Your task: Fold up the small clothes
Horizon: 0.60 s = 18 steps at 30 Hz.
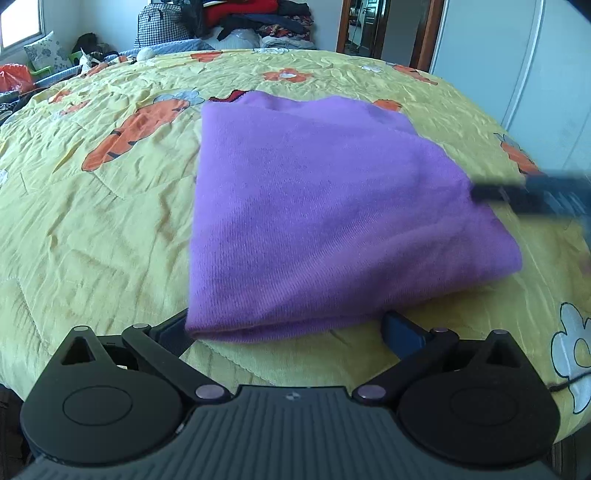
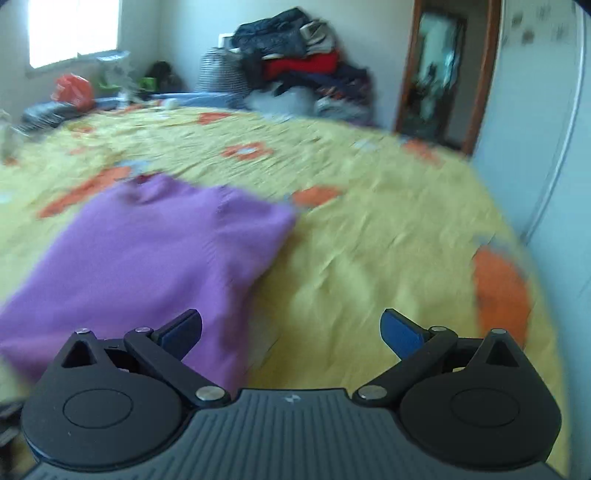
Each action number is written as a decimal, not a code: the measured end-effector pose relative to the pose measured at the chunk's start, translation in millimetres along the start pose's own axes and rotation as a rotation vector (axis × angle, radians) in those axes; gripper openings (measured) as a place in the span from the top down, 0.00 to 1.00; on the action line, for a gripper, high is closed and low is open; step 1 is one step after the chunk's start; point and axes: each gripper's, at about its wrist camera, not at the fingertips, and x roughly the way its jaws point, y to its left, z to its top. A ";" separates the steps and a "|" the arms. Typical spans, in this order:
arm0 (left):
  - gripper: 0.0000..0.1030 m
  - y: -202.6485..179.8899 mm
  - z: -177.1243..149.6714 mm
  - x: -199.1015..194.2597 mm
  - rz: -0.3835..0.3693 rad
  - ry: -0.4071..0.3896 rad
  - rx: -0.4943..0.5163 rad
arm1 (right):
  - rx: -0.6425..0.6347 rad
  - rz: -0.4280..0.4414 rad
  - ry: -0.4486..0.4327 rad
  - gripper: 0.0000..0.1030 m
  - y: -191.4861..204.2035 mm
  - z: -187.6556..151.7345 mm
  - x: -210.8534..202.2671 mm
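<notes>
Purple garment [image 1: 325, 218], folded into a thick rectangle, lies on the yellow bedspread [image 1: 92, 221] that has orange carrots and white flowers printed on it. At the far edge of the garment a small piece of red and dark trim [image 1: 227, 96] comes out from under the purple cloth.

Left gripper [image 1: 288, 325] is at the near edge of the garment with its jaws spread wide. The left finger is partly hidden under the near corner of the cloth, and the right blue pad [image 1: 400, 332] is just beside the same edge, over the bedspread. It grips nothing.

Right gripper [image 2: 291, 328] is also wide open and holds nothing. In its own view (which is blurred) its left finger is over the near right corner of the garment [image 2: 147, 258], and its right finger is over the bare bedspread [image 2: 369, 240]. From the left wrist view the right gripper shows as a dark blurred shape [image 1: 532, 195] at the right edge of the garment.

Beyond the garment, past the far side of the bed, there is a pile of clothes [image 1: 255, 18] against the wall.
</notes>
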 end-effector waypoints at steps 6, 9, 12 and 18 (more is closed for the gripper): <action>0.00 -2.2 -2.3 -0.3 0.009 -0.008 0.013 | 0.023 0.047 0.110 0.00 14.8 -62.6 -17.9; 0.00 0.9 -6.9 -3.4 0.010 -0.011 0.035 | -0.039 0.040 0.061 0.00 25.1 -84.5 -38.5; 0.00 12.0 -13.0 -11.6 0.014 -0.002 0.033 | -0.023 0.041 0.103 0.00 21.6 -82.8 -45.6; 0.00 50.8 7.1 -47.5 -0.073 -0.135 -0.181 | 0.008 0.026 0.010 0.00 19.9 -48.8 -35.8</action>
